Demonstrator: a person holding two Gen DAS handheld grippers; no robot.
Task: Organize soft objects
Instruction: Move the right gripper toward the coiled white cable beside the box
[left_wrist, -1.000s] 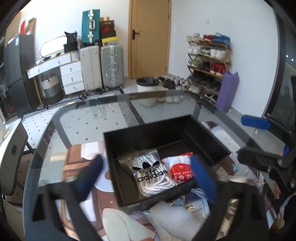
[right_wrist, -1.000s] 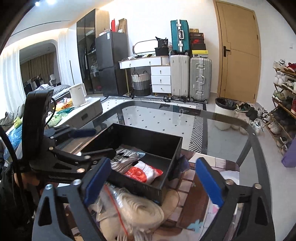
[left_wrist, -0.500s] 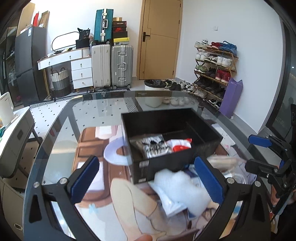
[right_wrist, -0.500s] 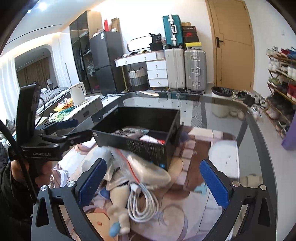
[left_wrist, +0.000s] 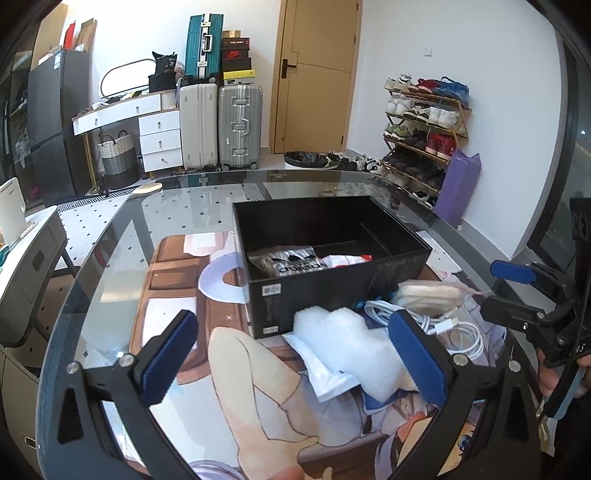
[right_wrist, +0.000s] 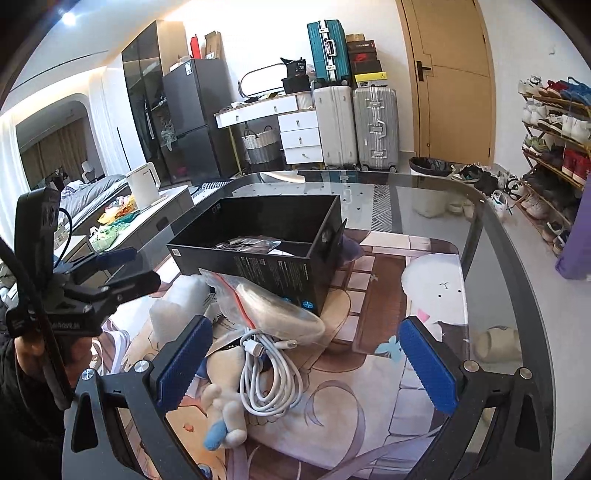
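Note:
A black box (left_wrist: 332, 291) (right_wrist: 258, 267) stands on the printed mat and holds an Adidas packet (left_wrist: 291, 262) and a white-and-red packet (left_wrist: 345, 260). In front of it lie a white foam bag (left_wrist: 343, 339) (right_wrist: 181, 306), a zip bag of beige cloth (left_wrist: 428, 297) (right_wrist: 273, 310), a coiled white cable (left_wrist: 458, 328) (right_wrist: 269, 376) and a small plush toy (right_wrist: 225, 402). My left gripper (left_wrist: 291, 362) is open just short of the foam bag. Also open, my right gripper (right_wrist: 303, 362) hovers above the cable and plush.
The glass table (left_wrist: 110, 236) carries a printed cartoon mat (right_wrist: 369, 387). Beyond it stand suitcases (left_wrist: 221, 125), a white drawer desk (left_wrist: 147, 125), a door (left_wrist: 314, 74) and a shoe rack (left_wrist: 424, 122). A hand (right_wrist: 33, 350) holds the other gripper at the left.
Both grippers have drawn back and down from the box. The loose items in front of it now fill the near view; nothing has been picked up.

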